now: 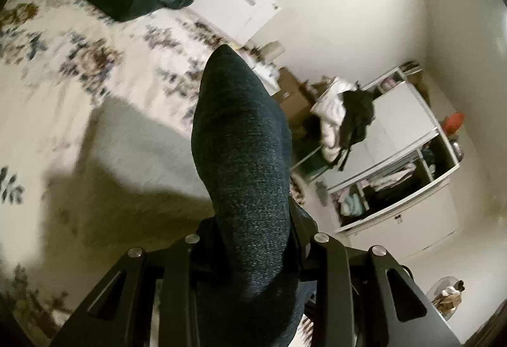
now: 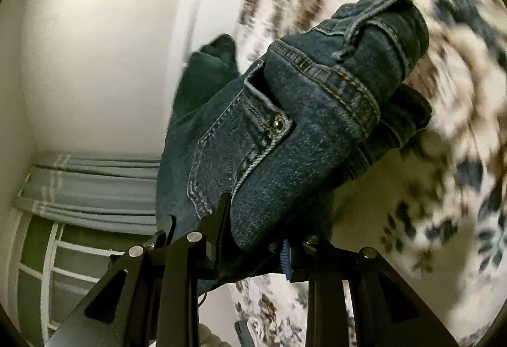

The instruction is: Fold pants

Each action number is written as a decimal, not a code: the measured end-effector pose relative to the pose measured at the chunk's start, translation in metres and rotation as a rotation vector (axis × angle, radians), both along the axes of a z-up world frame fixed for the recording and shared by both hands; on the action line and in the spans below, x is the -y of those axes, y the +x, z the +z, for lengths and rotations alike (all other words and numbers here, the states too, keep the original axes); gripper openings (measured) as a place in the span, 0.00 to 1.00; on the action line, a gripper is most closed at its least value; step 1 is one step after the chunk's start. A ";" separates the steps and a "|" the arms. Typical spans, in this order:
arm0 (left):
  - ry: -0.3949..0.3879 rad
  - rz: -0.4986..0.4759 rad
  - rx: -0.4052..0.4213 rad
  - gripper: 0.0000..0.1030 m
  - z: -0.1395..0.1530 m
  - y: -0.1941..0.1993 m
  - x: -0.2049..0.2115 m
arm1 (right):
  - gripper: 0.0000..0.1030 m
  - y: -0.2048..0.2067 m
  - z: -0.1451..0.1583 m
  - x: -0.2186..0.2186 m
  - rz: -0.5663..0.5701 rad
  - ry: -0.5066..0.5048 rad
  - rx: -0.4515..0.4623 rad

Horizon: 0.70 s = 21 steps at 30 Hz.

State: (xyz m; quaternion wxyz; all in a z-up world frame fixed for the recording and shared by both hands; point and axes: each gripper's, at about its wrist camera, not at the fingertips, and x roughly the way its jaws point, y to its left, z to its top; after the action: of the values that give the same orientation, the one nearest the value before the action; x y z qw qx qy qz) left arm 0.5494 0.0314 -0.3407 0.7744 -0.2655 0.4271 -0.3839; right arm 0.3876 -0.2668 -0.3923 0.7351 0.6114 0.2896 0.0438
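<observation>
Clamping dark blue denim pants (image 2: 285, 125), the right gripper (image 2: 253, 239) held the pocket side ahead; the left gripper (image 1: 250, 252) pinched a leg above the floral bedspread (image 1: 79, 61). No lettering was legible.

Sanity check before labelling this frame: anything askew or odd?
Yes. The dark blue denim jeans hang bunched in both grippers, waistband crumpled, above the floral bedspread, not laid flat. White wardrobe stands open, clothes heaped on it.
</observation>
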 end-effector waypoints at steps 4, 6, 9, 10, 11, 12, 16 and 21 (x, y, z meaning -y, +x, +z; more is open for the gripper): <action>-0.036 -0.002 0.021 0.28 0.014 0.027 0.015 | 0.27 0.040 0.043 0.012 0.000 -0.070 0.054; -0.045 0.001 0.016 0.28 0.009 0.049 0.020 | 0.27 0.057 0.052 0.021 0.005 -0.103 0.065; -0.043 0.021 -0.019 0.28 -0.014 0.079 0.019 | 0.27 0.086 0.042 0.026 0.027 -0.139 0.064; -0.037 0.027 -0.029 0.28 -0.023 0.085 0.018 | 0.27 0.098 0.029 0.025 0.038 -0.149 0.056; -0.017 0.038 -0.040 0.28 -0.036 0.091 0.015 | 0.27 0.107 0.018 0.024 0.050 -0.149 0.050; 0.004 0.048 -0.060 0.28 -0.056 0.097 0.010 | 0.27 0.115 0.003 0.024 0.066 -0.153 0.035; 0.098 0.083 -0.178 0.28 -0.133 0.107 -0.009 | 0.27 0.143 -0.075 0.010 0.167 -0.161 -0.089; 0.129 0.105 -0.251 0.33 -0.192 0.083 -0.035 | 0.28 0.128 -0.116 -0.007 0.239 -0.215 -0.136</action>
State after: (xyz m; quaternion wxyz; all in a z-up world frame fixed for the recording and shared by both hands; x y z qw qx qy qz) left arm 0.6324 0.0667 -0.5324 0.7494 -0.2831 0.5298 -0.2786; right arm 0.5154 -0.2601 -0.5085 0.7645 0.4923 0.4121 0.0582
